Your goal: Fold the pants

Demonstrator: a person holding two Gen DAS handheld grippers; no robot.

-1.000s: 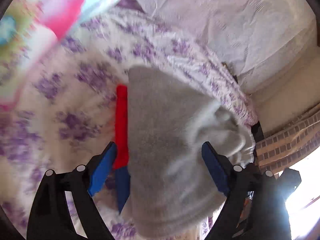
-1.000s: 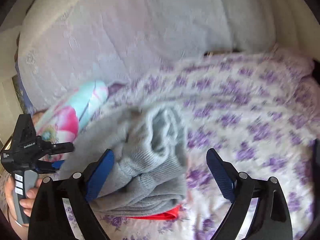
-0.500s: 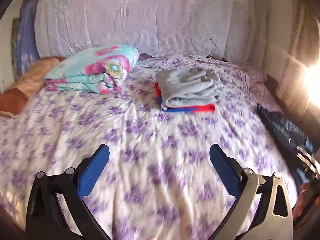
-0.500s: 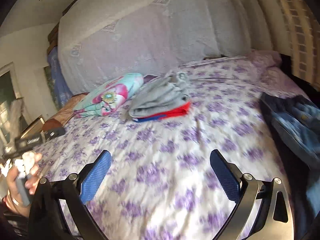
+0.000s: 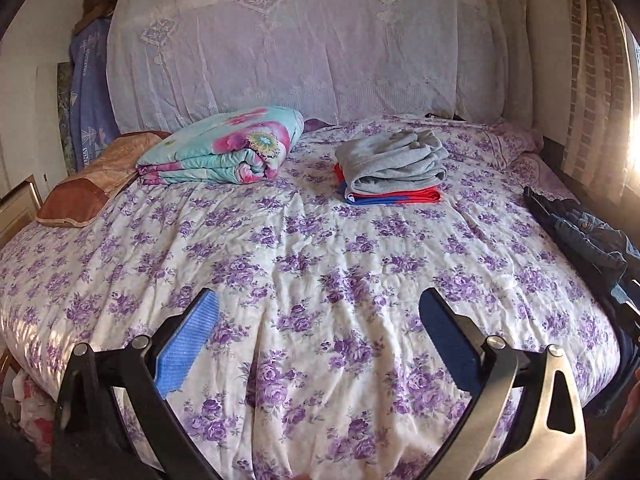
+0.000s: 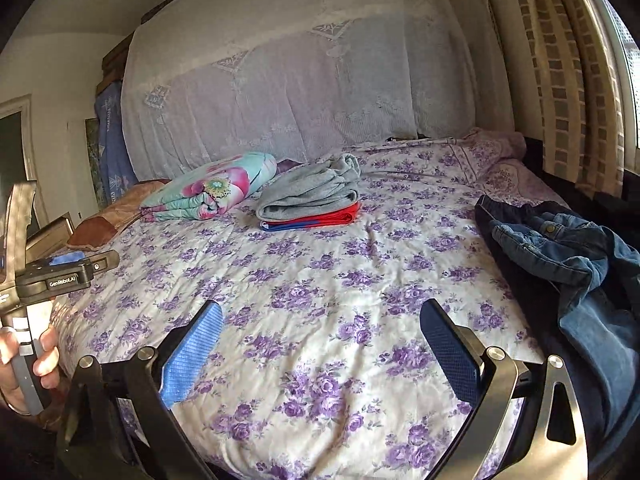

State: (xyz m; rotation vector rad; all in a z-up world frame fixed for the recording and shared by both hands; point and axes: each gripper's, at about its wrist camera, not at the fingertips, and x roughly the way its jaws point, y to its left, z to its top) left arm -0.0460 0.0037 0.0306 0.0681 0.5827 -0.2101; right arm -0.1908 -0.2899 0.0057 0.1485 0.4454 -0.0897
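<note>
Folded grey pants lie on top of a folded red and blue garment at the far middle of the bed. Crumpled blue jeans lie in a heap at the bed's right edge. My left gripper hovers open over the near part of the floral bedspread, nothing between its blue pads. My right gripper is open too, empty, above the bedspread. In the right wrist view the left gripper's body shows at the left, held by a hand.
A rolled flowered quilt and a brown pillow lie at the far left of the bed. A lace-covered headboard backs the bed. A curtain hangs on the right by a bright window.
Both grippers let go of the grey pants on the stack and pulled far back toward the bed's near edge. Their jaws opened wider. The jeans came into view at the right.
</note>
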